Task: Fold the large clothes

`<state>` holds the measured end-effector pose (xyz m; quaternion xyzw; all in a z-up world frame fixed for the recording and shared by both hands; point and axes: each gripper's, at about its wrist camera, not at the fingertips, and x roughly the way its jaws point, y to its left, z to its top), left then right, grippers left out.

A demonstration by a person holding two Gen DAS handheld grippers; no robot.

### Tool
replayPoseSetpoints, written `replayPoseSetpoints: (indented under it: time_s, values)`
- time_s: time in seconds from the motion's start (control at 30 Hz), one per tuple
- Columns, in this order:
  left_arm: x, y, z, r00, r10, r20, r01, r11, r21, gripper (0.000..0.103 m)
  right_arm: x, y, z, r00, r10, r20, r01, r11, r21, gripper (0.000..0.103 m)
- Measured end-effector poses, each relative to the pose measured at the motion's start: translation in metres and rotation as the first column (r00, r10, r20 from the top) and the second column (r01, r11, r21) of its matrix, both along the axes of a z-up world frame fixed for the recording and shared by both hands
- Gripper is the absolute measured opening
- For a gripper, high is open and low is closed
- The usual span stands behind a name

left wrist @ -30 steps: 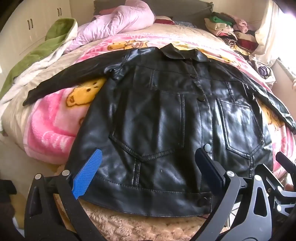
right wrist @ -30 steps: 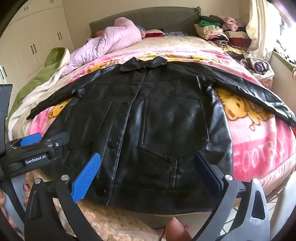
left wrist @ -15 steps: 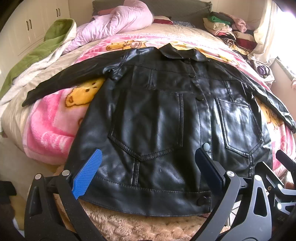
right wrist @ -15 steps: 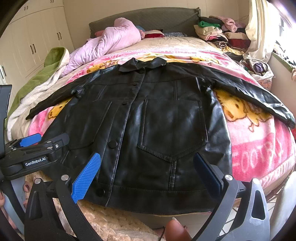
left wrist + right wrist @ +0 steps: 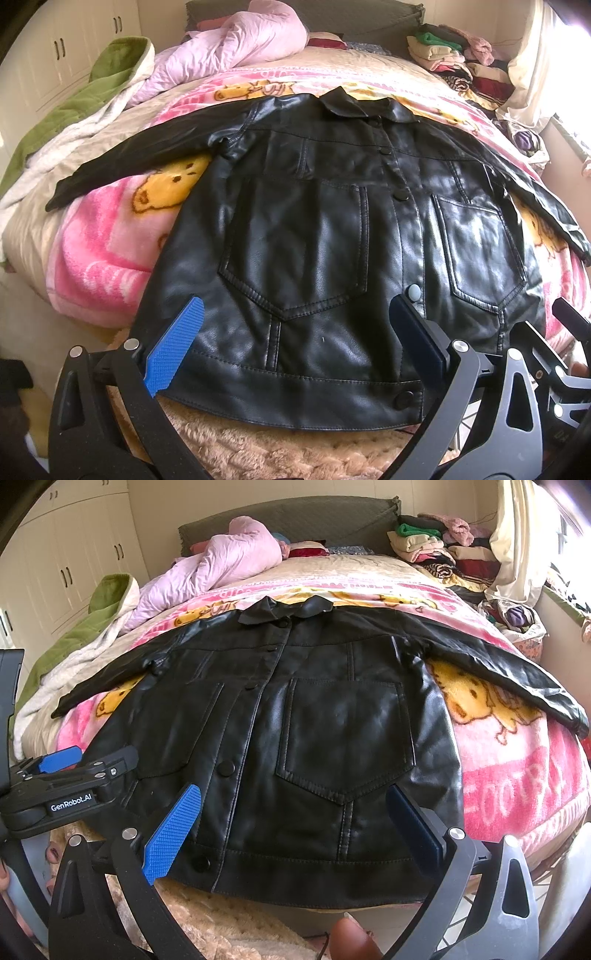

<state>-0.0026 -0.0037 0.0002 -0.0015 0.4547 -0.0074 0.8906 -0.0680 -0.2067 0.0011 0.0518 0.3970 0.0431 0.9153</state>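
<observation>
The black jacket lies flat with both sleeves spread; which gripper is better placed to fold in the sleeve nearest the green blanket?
Left. The left gripper hangs open over the jacket half whose sleeve reaches toward the green blanket; the right gripper is farther.

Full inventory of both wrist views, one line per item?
black leather jacket: 1, black, spread flat front-up on the bed, sleeves out to both sides
pink cartoon-bear blanket: 1, pink and yellow, under the jacket
lilac puffy quilted garment: 1, lilac, crumpled near the headboard
green and white blanket: 1, green and white, bed's left edge
stack of folded clothes: 1 pile, mixed colours, far right corner
beige fluffy cover: 1, beige, near edge below the hem
white wardrobe: 1, white, left wall
left gripper: 1, black with blue pads, open over the hem
right gripper: 1, same, open over the hem
</observation>
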Motion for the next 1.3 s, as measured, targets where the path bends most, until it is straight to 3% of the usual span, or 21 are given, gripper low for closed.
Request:
replayPoseSetpoints:
  time_s: [0.93,1.3]
  values:
    - [0.0,0.001,0.002,1.0,0.005,-0.002,-0.005,1.0,-0.001,0.094,0.005,0.004,0.002,1.0,0.01,0.007,-0.009,1.0,-0.012,0.099]
    - [0.035,0.003,0.02,1.0,0.012,0.024,-0.012,1.0,0.002,0.094,0.032,0.0,0.015,1.0,0.019,0.019,-0.019,1.0,-0.008,0.099]
